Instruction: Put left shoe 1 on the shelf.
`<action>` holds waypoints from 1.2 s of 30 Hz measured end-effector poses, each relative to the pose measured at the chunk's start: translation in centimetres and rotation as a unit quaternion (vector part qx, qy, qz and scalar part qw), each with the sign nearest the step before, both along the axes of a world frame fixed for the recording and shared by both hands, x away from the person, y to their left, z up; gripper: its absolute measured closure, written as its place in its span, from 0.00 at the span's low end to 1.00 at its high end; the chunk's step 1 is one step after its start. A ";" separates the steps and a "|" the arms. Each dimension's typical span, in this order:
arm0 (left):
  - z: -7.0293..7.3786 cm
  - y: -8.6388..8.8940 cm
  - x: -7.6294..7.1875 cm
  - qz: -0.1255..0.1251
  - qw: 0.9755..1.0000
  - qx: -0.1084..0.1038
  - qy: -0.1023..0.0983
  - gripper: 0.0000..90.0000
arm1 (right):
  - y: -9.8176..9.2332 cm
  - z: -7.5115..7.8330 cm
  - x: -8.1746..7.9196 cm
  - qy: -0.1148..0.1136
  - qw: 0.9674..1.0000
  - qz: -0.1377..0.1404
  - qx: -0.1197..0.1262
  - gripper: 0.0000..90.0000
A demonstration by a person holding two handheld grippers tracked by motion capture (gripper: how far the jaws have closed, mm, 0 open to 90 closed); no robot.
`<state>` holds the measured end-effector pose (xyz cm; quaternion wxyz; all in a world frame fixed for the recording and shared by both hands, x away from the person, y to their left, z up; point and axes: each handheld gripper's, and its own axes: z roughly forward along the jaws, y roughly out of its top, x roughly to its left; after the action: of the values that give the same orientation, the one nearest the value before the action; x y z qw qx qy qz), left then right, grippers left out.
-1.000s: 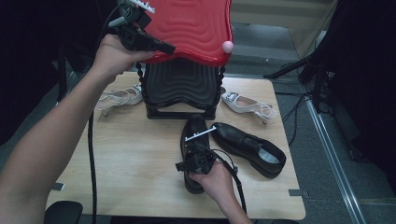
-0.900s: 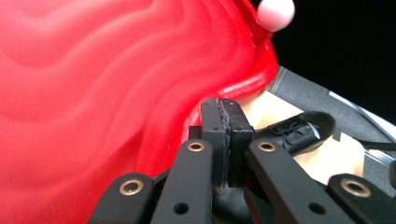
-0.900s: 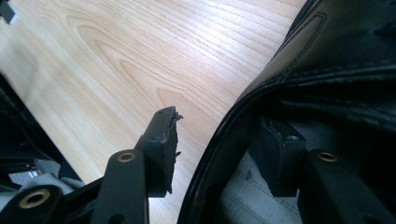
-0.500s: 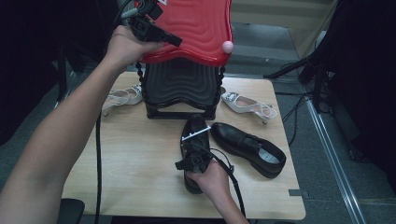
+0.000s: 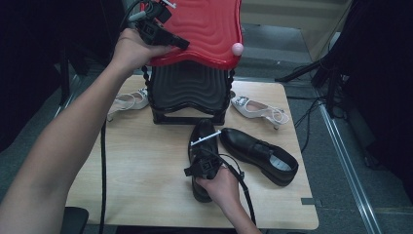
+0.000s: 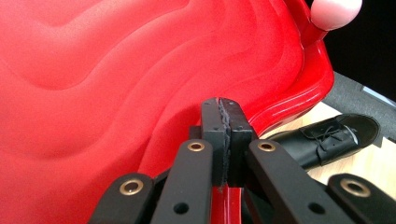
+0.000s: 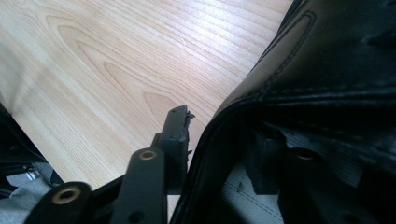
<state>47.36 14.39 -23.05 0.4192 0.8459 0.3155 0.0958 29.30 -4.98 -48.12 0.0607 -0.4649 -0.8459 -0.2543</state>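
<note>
Red lid (image 5: 204,29) held raised above the black box (image 5: 187,92) at the table's far edge, its rim pinched by the left gripper (image 5: 168,39), black shoe (image 5: 202,146) at mid-table beside its mate (image 5: 258,153), collar straddled by the right gripper (image 5: 207,163), jaws just closing, contact not discernible, white heels (image 5: 258,109) flanking the box.

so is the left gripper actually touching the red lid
Touching. In the left gripper view the left gripper has its jaws pinched shut on the rim of the red lid.
</note>
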 end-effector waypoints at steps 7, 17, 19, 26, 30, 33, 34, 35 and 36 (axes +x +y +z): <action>0.1 0.0 -0.1 -0.003 1.000 -0.002 0.000 1.00 | -1.0 0.8 -0.5 -0.013 1.000 0.010 -0.008 0.94; 0.1 0.0 0.0 0.002 1.000 0.005 0.001 1.00 | -3.1 1.9 -0.2 -0.008 1.000 0.006 0.023 0.97; 0.1 0.0 0.0 0.002 1.000 0.005 0.001 1.00 | -3.8 2.4 -0.1 -0.012 0.999 0.005 0.038 0.97; 0.1 -0.1 0.0 0.003 1.000 0.008 0.002 1.00 | -5.1 3.6 0.3 -0.014 0.997 0.007 0.074 0.97; 0.2 -0.1 0.0 0.002 1.000 0.009 0.003 1.00 | -5.3 4.1 0.4 -0.008 0.995 0.012 0.100 0.97; 0.2 -0.1 0.0 0.002 1.000 0.009 0.003 1.00 | -5.2 4.8 0.3 -0.011 0.993 0.022 0.112 0.97; 0.2 -0.1 0.0 0.002 1.000 0.009 0.004 1.00 | -5.2 5.0 0.3 -0.013 0.993 0.023 0.113 0.97; 0.2 -0.1 0.0 0.002 1.000 0.009 0.004 1.00 | -5.1 5.3 0.3 -0.013 0.993 0.030 0.116 0.97; 0.2 -0.1 0.0 0.002 1.000 0.009 0.004 1.00 | -5.0 5.7 0.2 -0.014 0.993 0.029 0.116 0.97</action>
<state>47.40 14.30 -22.90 0.4103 0.8492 0.3182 0.0963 29.49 -10.01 -42.39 0.1096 -0.4264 -0.8246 -0.3554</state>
